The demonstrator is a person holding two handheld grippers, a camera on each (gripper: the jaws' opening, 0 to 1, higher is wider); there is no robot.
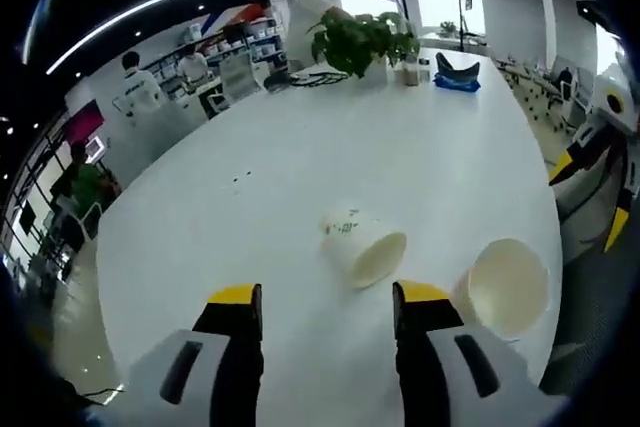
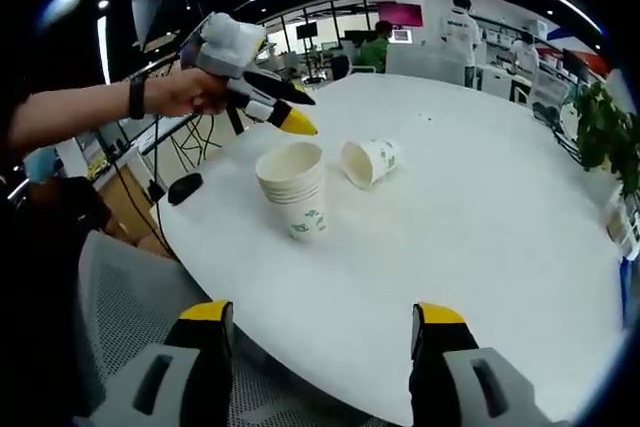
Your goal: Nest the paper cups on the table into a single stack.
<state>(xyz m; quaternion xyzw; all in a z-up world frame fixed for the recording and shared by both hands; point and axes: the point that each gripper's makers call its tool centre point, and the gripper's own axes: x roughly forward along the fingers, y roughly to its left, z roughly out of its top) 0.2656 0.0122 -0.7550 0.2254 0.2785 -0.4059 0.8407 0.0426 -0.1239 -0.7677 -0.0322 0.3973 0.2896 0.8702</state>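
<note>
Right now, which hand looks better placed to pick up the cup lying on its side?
Left. Its tool hangs open just before the tipped white paper cup, beside the upright stack of white paper cups; the right tool sits farther back.

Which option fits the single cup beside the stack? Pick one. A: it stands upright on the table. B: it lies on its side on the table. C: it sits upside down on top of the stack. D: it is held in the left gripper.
B: the single cup lies tipped over on the white table, its open mouth facing sideways, apart from the upright stack and from the open left gripper.
</note>
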